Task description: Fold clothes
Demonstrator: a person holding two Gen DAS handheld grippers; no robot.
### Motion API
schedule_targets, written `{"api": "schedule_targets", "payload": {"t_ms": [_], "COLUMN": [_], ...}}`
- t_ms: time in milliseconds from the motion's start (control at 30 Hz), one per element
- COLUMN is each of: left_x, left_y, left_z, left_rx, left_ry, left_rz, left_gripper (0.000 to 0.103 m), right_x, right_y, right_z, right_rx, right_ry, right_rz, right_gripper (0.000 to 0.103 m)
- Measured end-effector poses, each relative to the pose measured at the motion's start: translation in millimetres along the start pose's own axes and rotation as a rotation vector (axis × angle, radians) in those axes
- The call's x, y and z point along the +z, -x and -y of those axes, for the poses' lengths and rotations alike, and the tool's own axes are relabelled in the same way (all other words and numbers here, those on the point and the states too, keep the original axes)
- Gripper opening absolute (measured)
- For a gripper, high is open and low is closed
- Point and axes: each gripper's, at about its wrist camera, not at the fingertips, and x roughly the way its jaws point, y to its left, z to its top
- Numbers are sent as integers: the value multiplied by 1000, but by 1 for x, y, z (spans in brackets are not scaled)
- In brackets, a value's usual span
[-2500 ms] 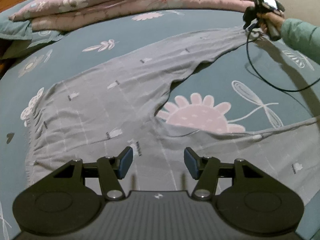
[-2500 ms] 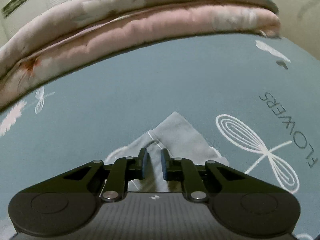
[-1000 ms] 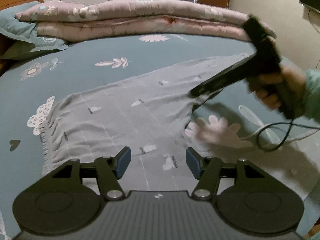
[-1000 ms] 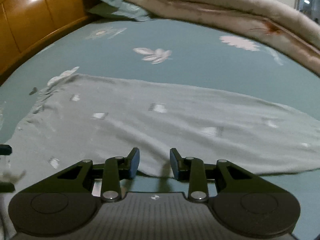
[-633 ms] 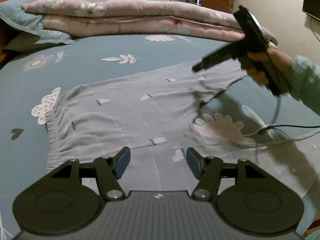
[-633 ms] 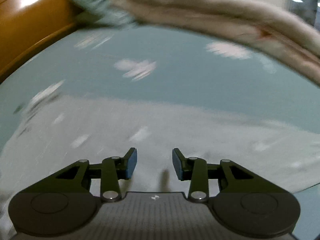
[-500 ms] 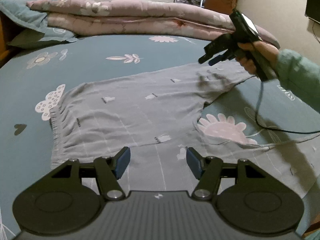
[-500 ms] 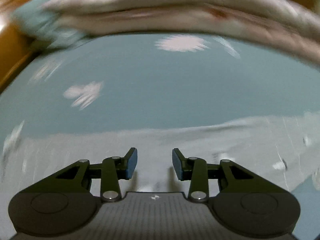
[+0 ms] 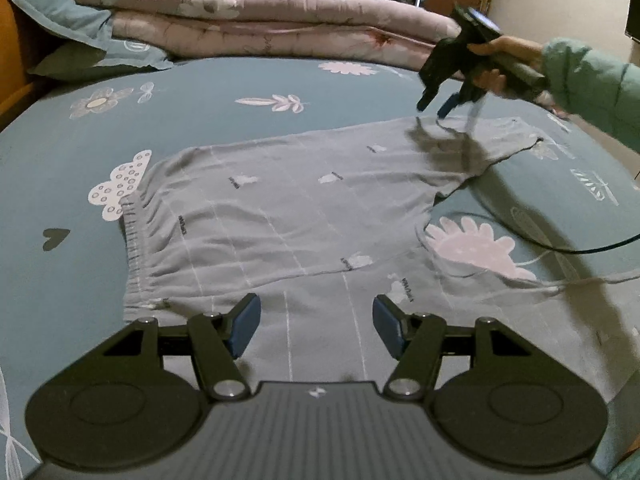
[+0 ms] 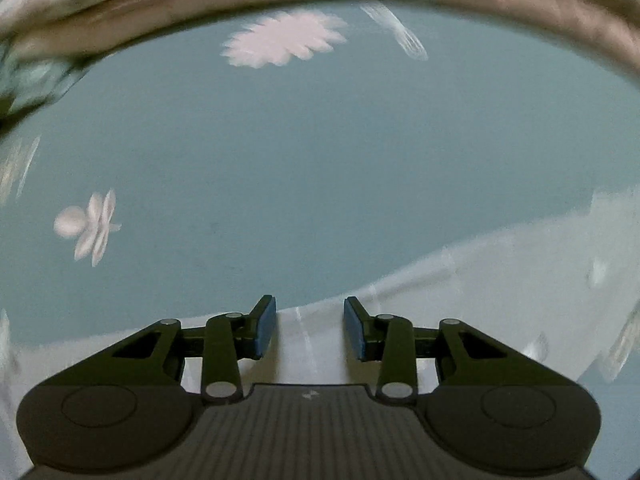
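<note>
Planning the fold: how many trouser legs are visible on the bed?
2. One leg stretches toward the right gripper; the other leg runs off the right edge, its end hidden.

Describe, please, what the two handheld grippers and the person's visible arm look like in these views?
Each gripper, the left gripper and the right gripper, is matte black plastic with a ribbed centre plate, two round discs at its sides, silver pivot screws and blue pads on its fingers. In the left wrist view the right gripper has a pistol-style handle and a black cable. The sleeve is pale green.
</note>
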Motion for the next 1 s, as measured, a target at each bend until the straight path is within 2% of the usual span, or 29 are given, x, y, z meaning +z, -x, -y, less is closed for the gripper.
{"api": "schedule_targets", "payload": {"t_ms": [133,200,300,333,367,433,567,933,1000], "left_x": [1,0,-3,-4,-5,-7,-11,-16,-15], "left_y": [1,0,-2,-2,-2,-2,-3,-6,-6], "left_z": [-2,-4,-7,-7,-8,-9,-15,-24,-23], "left_rx": [-11,-10,-18,-22,-28,-40,-54,-49,-47], "left_ry": [8,13,21,22,23,27,39,48,43], "left_rz": [8,7,1,0,0,-2,-15,-38,-40], "left_gripper": [62,62,62,62,62,62,63,63,63], "right_x": [-1,0,1,1,1,-1,-4,0,1], "right_y": [-11,-12,-15,-17,-19,-20,-15,-14,-13], "right_z": [10,12,10,8,8,7,6,9,8], "right_rx": [11,28,-1,-19,-41,-92,-109,-66,-27], "right_ry": [-187,-245,-306,-314,-321,-323,-319,-263,-245], "right_rz": [-37,-37,-42,-45,-47,-43,-13,96,77], "right_gripper": [43,43,43,39,26,11,4,2,6]}}
